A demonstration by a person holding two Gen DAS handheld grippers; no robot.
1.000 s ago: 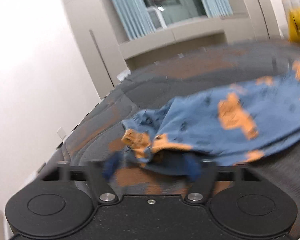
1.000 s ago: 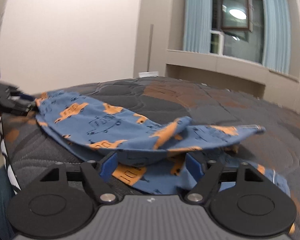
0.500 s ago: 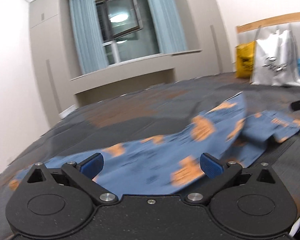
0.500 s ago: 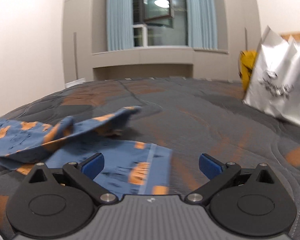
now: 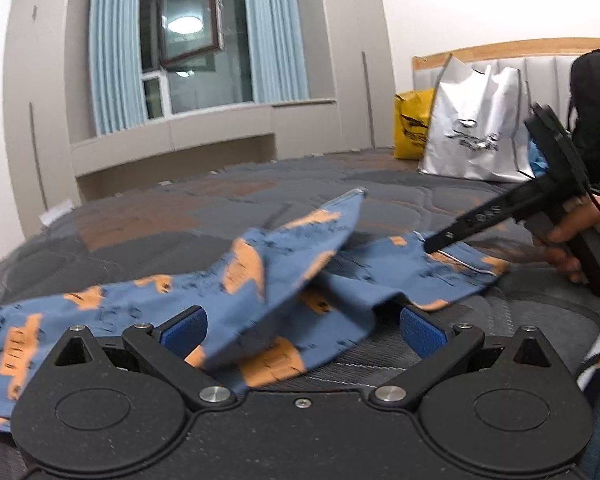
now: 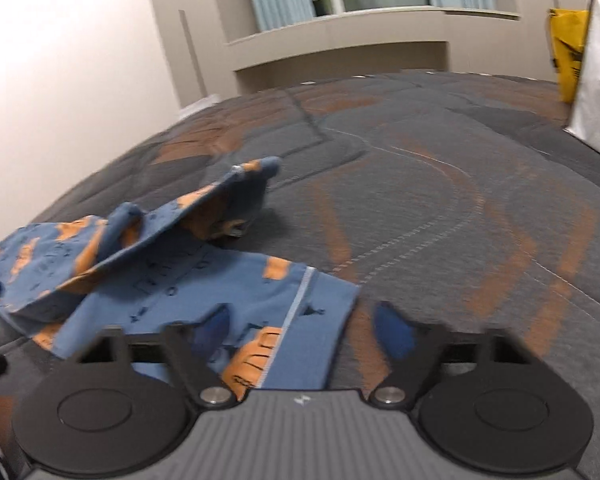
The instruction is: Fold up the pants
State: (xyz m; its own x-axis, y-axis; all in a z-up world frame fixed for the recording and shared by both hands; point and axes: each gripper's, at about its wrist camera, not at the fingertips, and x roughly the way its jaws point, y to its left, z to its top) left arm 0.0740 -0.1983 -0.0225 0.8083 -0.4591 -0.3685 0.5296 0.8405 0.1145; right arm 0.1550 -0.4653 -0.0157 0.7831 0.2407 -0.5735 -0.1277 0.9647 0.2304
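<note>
Blue pants with orange truck prints (image 5: 268,280) lie rumpled on the grey and orange quilted bed (image 5: 180,216). One leg is folded over and sticks up. My left gripper (image 5: 302,326) is open, its blue pads on either side of the cloth's near edge. My right gripper (image 6: 302,330) is open over the cuff end of the pants (image 6: 236,280), which has a pale stitched hem. The right gripper also shows in the left wrist view (image 5: 432,245), its tips low over the same cuff, held by a hand.
A silver shopping bag (image 5: 476,132) and a yellow bag (image 5: 412,124) stand at the wooden headboard (image 5: 516,46). A dark backpack (image 5: 596,108) is at the far right. A window ledge (image 5: 204,124) and white wall bound the bed.
Both grippers have let go of the pants and opened. The left one swung right and now faces the headboard. The right one dropped back down over the cuff.
</note>
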